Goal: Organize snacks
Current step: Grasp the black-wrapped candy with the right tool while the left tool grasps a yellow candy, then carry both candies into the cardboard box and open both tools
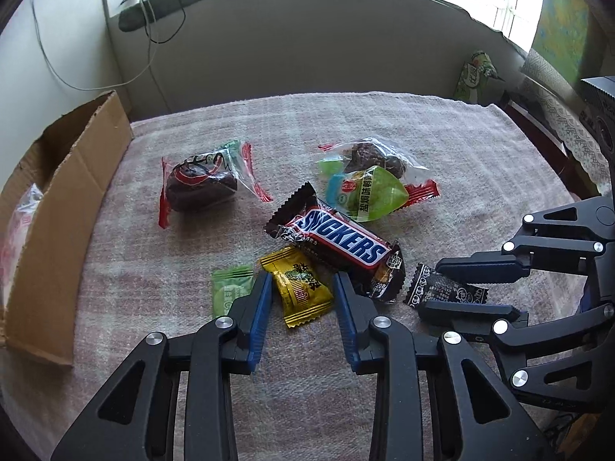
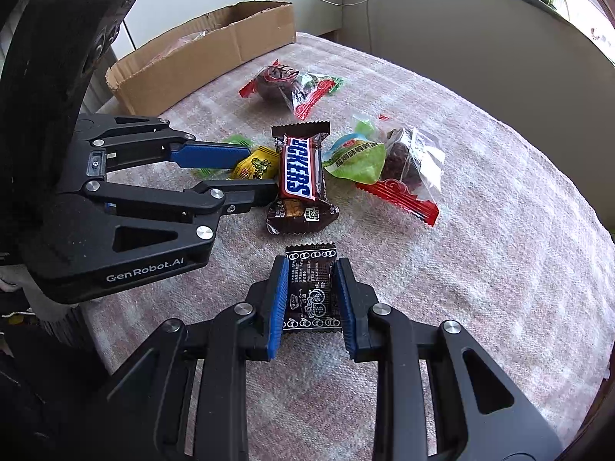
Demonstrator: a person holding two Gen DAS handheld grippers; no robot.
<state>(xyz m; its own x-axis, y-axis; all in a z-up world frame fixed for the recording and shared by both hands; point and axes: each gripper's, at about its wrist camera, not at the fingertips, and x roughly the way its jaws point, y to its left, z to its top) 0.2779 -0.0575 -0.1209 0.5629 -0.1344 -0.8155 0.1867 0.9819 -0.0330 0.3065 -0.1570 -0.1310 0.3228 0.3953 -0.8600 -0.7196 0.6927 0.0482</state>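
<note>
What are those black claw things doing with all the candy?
A person is holding two grabber tools and sorting snacks on a cloth-covered table. The right gripper is shut on a small black candy packet. The left gripper has its fingers on either side of a yellow candy, pressing on it. A Snickers bar, a green packet and two clear-wrapped dark snacks lie loose. A cardboard box sits at the table's edge with something already inside.

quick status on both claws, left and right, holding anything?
Left claw: closed around the yellow candy, pads at its sides; firm grip cannot be told.
Right claw: shut on the black sachet, pads pressing both edges.
</note>
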